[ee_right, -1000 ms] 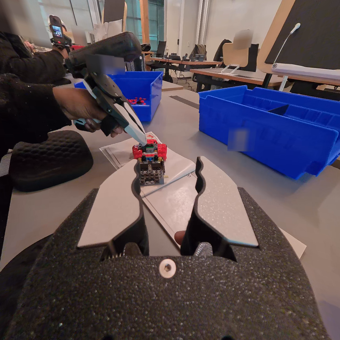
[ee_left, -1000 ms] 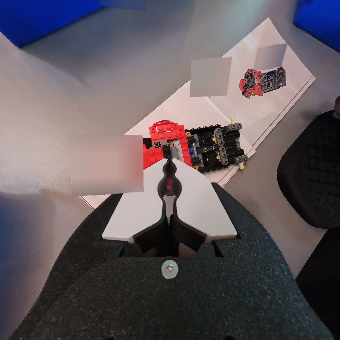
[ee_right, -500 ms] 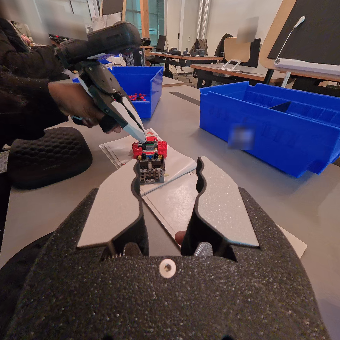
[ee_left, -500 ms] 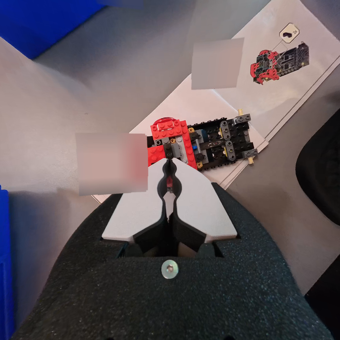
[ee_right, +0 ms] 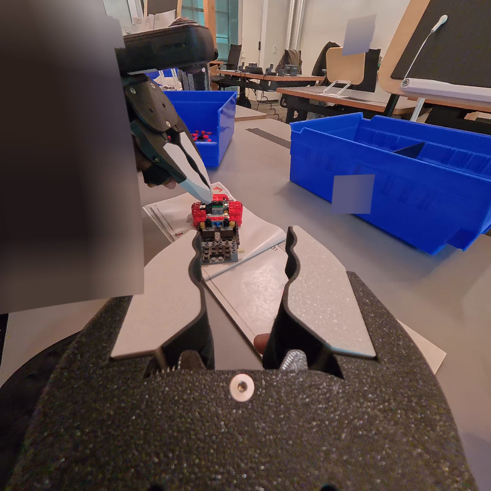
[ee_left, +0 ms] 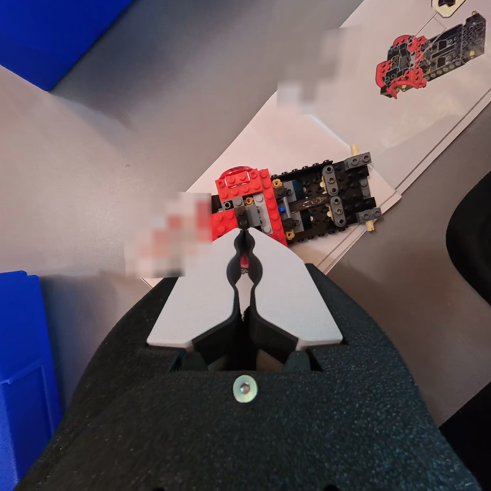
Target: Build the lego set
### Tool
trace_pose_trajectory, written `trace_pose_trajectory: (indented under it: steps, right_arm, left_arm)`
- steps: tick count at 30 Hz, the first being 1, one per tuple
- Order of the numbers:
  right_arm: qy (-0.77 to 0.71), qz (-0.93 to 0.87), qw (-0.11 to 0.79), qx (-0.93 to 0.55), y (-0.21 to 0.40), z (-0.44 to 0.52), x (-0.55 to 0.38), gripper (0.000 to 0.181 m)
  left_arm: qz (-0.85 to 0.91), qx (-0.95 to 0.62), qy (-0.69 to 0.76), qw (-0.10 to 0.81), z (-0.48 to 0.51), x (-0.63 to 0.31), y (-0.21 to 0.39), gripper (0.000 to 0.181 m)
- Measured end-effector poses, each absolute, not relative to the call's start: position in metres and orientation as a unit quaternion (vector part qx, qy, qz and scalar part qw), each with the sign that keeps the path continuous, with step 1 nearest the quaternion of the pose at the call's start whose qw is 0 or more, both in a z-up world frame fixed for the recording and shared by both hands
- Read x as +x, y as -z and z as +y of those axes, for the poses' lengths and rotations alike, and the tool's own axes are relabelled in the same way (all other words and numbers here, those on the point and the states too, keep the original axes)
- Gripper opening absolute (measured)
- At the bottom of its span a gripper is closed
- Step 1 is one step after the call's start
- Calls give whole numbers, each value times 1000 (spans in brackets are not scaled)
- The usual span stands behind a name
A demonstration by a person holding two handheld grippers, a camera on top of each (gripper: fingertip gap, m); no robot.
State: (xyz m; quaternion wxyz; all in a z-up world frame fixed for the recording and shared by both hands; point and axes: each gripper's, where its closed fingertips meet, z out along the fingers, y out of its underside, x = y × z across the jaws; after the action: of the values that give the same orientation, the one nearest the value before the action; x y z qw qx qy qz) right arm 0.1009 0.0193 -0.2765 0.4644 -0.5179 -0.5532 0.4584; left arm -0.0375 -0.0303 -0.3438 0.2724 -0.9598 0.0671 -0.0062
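Where desks fill the room, 2 blue bins (ee_right: 385, 170) flank the grey table (ee_right: 265, 164).

Left claw (ee_left: 244, 231), right claw (ee_right: 243, 240): grey wavy-edged fingers, speckled black housing, one silver screw.

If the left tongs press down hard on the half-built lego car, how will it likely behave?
The lego car probably stays put: its flat chassis lies on the instruction booklet. It may skid, since that glossy paper looks slippery and the open right tongs aren't bracing it. Small pieces near the left tongs could pop off; the bare axle pin shows no wheels, so rolling seems unlikely.
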Motion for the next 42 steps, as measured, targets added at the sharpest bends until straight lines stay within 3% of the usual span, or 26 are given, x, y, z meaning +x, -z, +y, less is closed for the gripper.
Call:
trace_pose_trajectory:
  steps: [19, 24, 30, 31, 32, 33, 42]
  right_arm:
    - [-491, -490, 493, -525, 260, 36, 111, 66]
    - [-542, -443, 475, -534, 253, 46, 117, 66]
    - [-544, -455, 457, -537, 257, 44, 113, 67]
    - [-541, -463, 454, -535, 258, 41, 112, 67]
    - [-537, -471, 451, -535, 260, 39, 110, 67]
    - [-534, -480, 448, -533, 261, 37, 109, 67]
    - [-520, -513, 432, -528, 269, 28, 104, 66]
  left_arm:
    - [66, -956, -2, 284, -31, -38, 343, 0]
    - [51, -938, 49, 338, -34, -32, 336, 0]
    - [18, -869, 94, 485, -42, -39, 284, 0]
    - [15, -851, 104, 514, -45, -41, 274, 3]
    - [6, -834, 113, 540, -48, -43, 265, 41]
    - [-4, -822, 120, 556, -52, -45, 259, 50]
    - [45, -796, 93, 596, -73, -32, 267, 103]
